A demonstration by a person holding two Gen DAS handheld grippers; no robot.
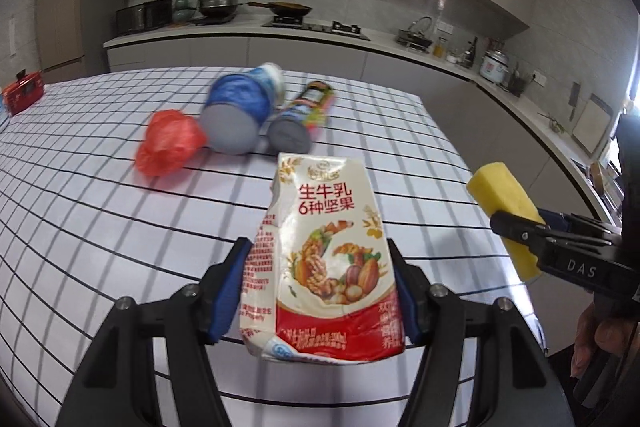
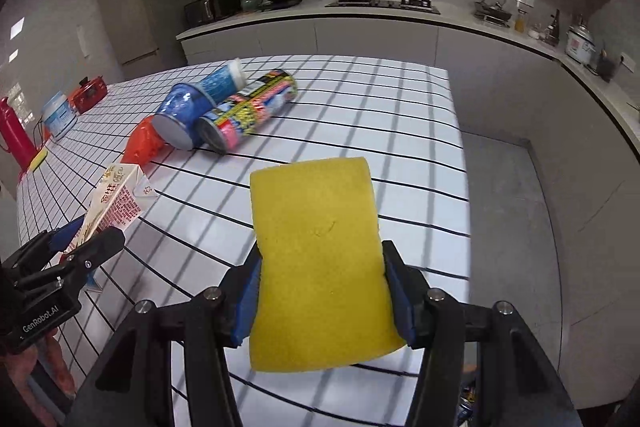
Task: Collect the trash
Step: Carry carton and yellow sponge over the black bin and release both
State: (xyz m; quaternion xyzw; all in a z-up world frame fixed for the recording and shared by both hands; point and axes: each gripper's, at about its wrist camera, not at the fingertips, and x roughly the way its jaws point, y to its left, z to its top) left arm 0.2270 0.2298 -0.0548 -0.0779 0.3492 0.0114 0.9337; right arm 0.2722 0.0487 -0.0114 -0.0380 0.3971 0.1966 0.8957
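Resting between left claw [image 1: 322, 291]: carton [image 1: 324, 259]

— L side status?
— My left gripper [image 1: 322, 291] points fwd and down, blue pads [image 1: 226, 291] pressed on both sides of the milk carton [image 1: 324, 263], which is lifted clear of the table. Jaws about mid-width, clamped.
— R side?
— My right gripper [image 2: 322, 291] has the same tilt, pads [image 2: 246, 297] pinching the yellow sponge [image 2: 320, 259] by its lower half; its edges dent in a bit where the pads bite. Jaws narrow.
— The two relative to each other?
— Side by side, near but apart. From the left cam my right gripper comes in from the right edge, fingers [image 1: 516, 227] black, part of my hand [image 1: 600, 343] visible under it. From the right cam my left one sits low at the left edge.
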